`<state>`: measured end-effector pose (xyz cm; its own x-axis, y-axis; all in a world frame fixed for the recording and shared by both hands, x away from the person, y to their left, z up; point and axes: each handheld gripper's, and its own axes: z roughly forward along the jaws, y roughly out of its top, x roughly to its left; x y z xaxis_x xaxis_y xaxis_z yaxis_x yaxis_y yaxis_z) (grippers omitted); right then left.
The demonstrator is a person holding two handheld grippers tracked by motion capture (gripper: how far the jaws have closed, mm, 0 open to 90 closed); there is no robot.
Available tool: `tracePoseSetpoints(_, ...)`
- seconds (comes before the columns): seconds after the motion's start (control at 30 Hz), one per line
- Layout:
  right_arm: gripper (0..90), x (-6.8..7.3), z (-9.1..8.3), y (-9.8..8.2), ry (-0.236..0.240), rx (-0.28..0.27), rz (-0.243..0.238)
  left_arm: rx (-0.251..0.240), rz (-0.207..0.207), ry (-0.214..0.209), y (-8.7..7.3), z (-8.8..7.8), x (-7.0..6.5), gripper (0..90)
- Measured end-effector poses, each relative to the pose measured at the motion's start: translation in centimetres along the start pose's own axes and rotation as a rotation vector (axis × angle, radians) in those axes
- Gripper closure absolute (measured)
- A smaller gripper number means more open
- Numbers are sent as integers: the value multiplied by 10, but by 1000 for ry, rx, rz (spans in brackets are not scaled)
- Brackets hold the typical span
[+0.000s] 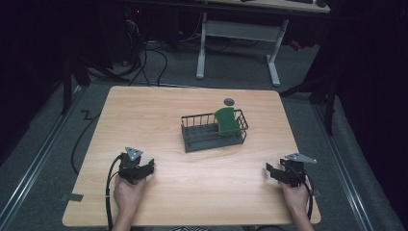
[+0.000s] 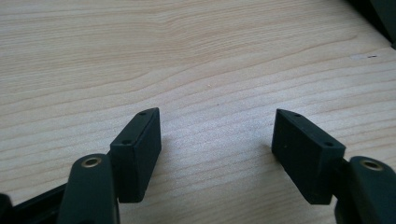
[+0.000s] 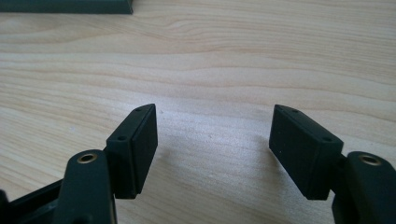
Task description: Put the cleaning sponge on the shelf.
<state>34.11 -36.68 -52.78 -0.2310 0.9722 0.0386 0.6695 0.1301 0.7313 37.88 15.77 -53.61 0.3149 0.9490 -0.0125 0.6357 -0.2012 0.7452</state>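
While both hands rest low on the worktop, left gripper fingers spread, right gripper fingers spread, nothing between them, green sponge in wire basket well ahead, between both.

— What is nearest to my grippers on the table?

— A dark wire basket, in the middle of the table, well apart from both. It stands upright.

— And inside?

— A green sponge stands on edge in its right part, leaning on the wires.
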Motion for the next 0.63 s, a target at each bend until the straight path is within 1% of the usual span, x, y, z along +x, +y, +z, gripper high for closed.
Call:
tracePoseSetpoints(0.07,327,2,1,-1,-14,4,-11,0,0,0,0,0,0,333)
tracePoseSetpoints(0.2,329,6,2,-1,-38,11,-48,0,1,0,0,0,0,333)
tracePoseSetpoints(0.27,332,6,2,-1,-37,12,-40,-1,-1,0,0,0,0,333)
tracePoseSetpoints(0.63,330,6,2,-1,-39,13,-39,-1,-1,-1,0,0,0,331)
